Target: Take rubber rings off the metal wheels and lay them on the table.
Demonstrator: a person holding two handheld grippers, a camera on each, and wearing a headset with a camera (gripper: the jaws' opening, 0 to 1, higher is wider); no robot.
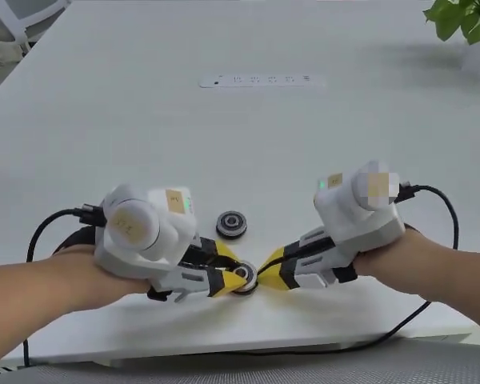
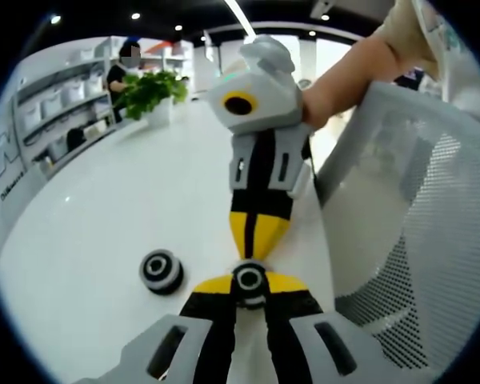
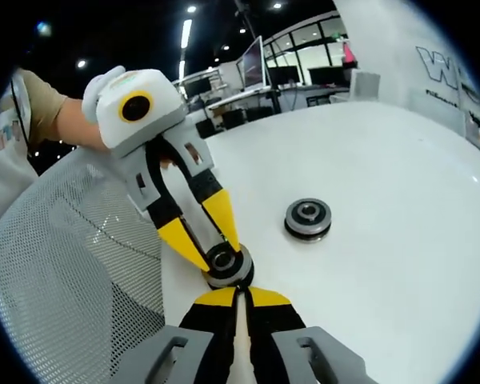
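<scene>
- While the left gripper (image 1: 235, 280) clamps its yellow-tipped jaws on either side of a small metal wheel (image 3: 227, 263), the right gripper (image 3: 240, 298) meets that gripped wheel head-on from the opposite side.
- Seen in its own view, the right gripper's jaws are pressed together, with their tips touching the rim of the gripped wheel. Whether they have pinched the rubber ring there is too small to tell.
- A second, loose wheel (image 1: 231, 225) lies flat on the white table (image 1: 144, 120), with nothing touching it. It serves as the landmark for every place below.
- The gripped wheel sits near the loose wheel, on the person's side of it and slightly to the right.
- A white power strip (image 1: 260, 80) lies well beyond the loose wheel, and a green plant (image 1: 462, 18) stands farther off, beyond it and to the right.
- Both wheels look dark around their outer edge, so each probably keeps its rubber ring.
- Judging by this, the task is at its very start. The first ring is only now being worked at, and none has been laid down.
- What appears left is freeing this ring, setting it on the table, then doing the same with the loose wheel.
</scene>
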